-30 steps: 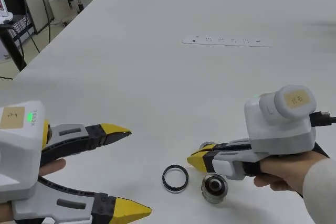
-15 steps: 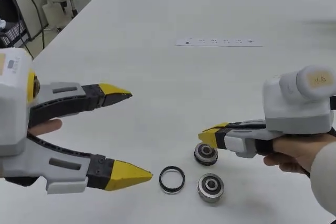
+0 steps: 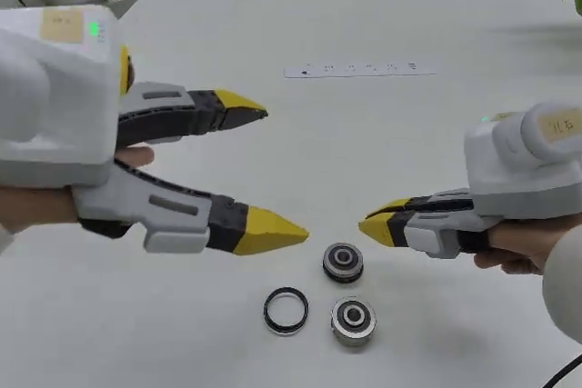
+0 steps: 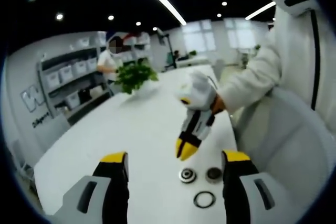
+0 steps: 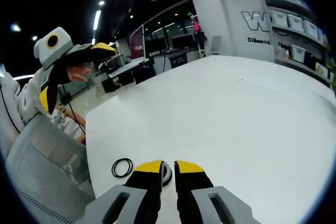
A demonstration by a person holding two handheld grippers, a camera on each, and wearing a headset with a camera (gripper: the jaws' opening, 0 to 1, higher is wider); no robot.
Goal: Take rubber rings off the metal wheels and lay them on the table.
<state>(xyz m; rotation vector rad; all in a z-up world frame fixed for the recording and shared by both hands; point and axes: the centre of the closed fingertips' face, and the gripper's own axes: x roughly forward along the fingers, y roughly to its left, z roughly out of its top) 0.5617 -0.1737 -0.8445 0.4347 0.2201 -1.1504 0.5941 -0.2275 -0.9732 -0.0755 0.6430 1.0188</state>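
A: How many wheels do you count?

B: Two. The dark-rimmed wheel (image 3: pixel 343 261) lies flat just below the tips of the right gripper (image 3: pixel 366 224). The bright-rimmed wheel (image 3: pixel 353 319) is a little beyond it, on the person's side.

A: And rings?

B: One loose rubber ring (image 3: pixel 285 310), flat on the table (image 3: pixel 409 152). It sits just beside the bright-rimmed wheel without touching it, and below the lower jaw tip of the left gripper (image 3: pixel 284 173).

A: What are the jaws doing?

B: The left gripper's two jaws are spread wide with nothing between them. They point across toward the right gripper, with both wheels and the ring lying ahead of them. The right gripper's jaws are drawn almost together, with only a thin slit between the yellow tips, and they grip nothing. In the right gripper view one wheel peeks out just behind those tips, with the ring off to the left.

A: Is the right gripper touching that wheel?

B: I cannot tell. It is very close.

A: Anything else on the table?

B: One white power strip (image 3: pixel 359 69), well beyond both grippers.
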